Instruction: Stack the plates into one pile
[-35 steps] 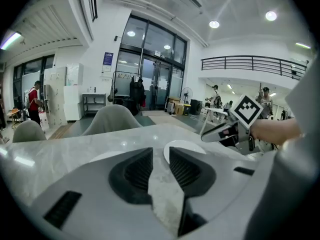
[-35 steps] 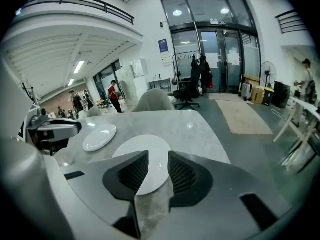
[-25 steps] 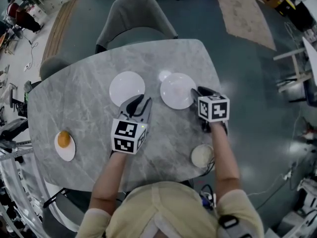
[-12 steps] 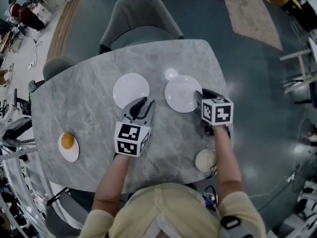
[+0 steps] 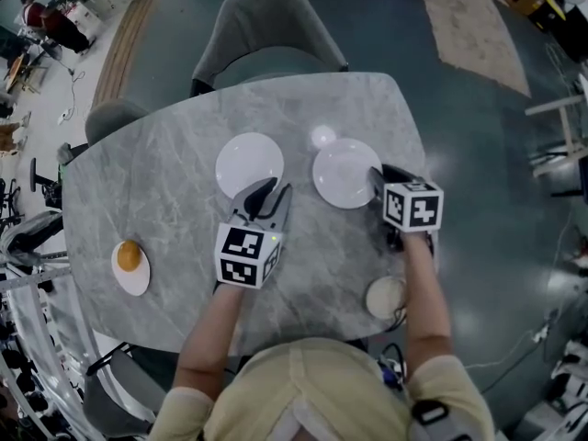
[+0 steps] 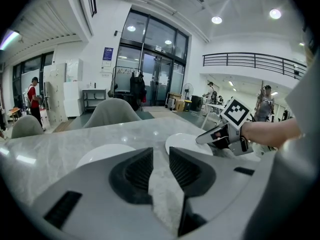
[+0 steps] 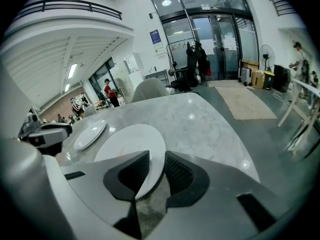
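Note:
Two white plates lie side by side on the grey marble table (image 5: 165, 200): the left plate (image 5: 249, 163) (image 6: 102, 154) (image 7: 90, 134) and the right plate (image 5: 345, 173) (image 6: 187, 143) (image 7: 132, 139). My right gripper (image 5: 376, 176) (image 7: 156, 160) sits at the right plate's right edge. That plate's rim lies between its jaws, which have just been closing; bare table shows beside one pad, so it is still open. My left gripper (image 5: 271, 192) (image 6: 161, 153) hovers just short of the left plate, open and empty.
A small plate with an orange lump (image 5: 130, 266) lies at the table's left front. A round beige thing (image 5: 384, 295) sits near the front right edge, beside my right forearm. Grey chairs stand at the far side (image 5: 271, 35) and the left corner (image 5: 115, 118).
Both grippers and both plates keep their places on the table. Only the head view has drifted slightly.

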Demonstrator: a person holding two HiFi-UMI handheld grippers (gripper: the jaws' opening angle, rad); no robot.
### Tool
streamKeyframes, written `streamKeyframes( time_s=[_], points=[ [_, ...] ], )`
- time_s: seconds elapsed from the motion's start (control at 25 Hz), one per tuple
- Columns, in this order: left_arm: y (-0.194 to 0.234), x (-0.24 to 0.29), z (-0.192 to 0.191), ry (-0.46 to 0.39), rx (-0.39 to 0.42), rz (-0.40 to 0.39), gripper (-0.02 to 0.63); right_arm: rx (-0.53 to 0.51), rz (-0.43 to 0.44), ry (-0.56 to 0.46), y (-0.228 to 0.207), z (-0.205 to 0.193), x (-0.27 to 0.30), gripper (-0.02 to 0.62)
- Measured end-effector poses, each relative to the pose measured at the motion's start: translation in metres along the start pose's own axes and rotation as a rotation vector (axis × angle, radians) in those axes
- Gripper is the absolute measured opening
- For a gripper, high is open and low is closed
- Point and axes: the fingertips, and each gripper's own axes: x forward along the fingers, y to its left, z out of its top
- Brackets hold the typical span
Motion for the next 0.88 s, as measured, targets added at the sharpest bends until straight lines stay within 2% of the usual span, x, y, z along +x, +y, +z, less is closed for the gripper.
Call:
streamKeyframes(
  time_s=[0.44,0.6,0.88],
  points=[
    [0.006,-0.011,0.0,-0.031,-0.008,-0.023,0.098,0.021,0.045,-0.112,0.017,0.023,-0.02,0.051],
    [0.007,-0.015,0.004,-0.045,-0.029,-0.043,0.098,-0.017,0.059,-0.14,0.031,0.028,-0.033,0.044],
    [0.009,-0.017,0.002,-0.055,-0.036,-0.086,0.098,-0.001,0.134,-0.209,0.055,0.036,-0.048,0.028]
  ],
)
